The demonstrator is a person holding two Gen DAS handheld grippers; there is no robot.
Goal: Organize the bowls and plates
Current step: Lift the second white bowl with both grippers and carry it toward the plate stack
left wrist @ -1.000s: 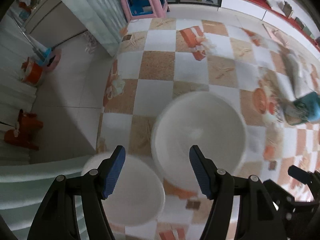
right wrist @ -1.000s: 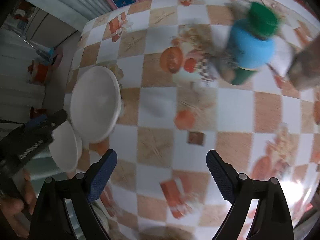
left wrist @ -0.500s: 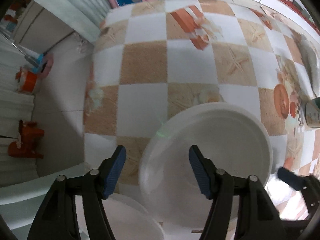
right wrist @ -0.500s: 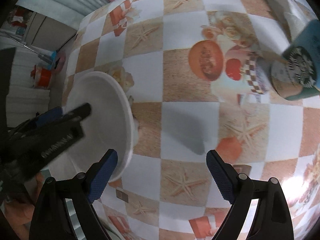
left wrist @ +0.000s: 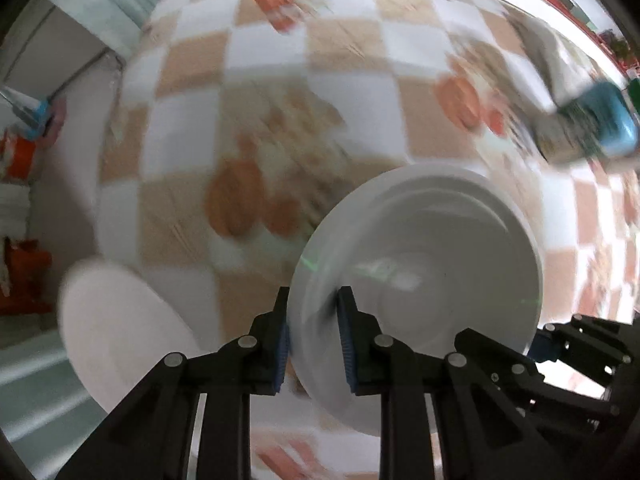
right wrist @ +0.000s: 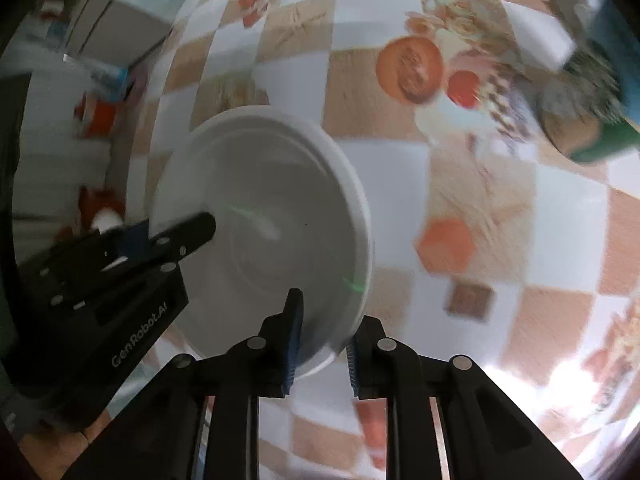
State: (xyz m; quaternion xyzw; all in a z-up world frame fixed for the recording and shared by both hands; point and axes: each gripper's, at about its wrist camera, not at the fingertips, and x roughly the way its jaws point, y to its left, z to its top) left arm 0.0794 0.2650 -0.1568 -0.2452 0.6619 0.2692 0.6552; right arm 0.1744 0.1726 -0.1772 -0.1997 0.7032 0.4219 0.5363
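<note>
Left claw (left wrist: 312,334) and right claw (right wrist: 322,338) each clamp white bowl (left wrist: 416,280) rim, jaws just closed; lift level, together.

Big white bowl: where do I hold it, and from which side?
Grip the big white bowl by its thin rim, from above, one jaw inside and one outside: its mouth faces up and it is too wide to span. The left gripper and right gripper are shut on two sides of it.
</note>
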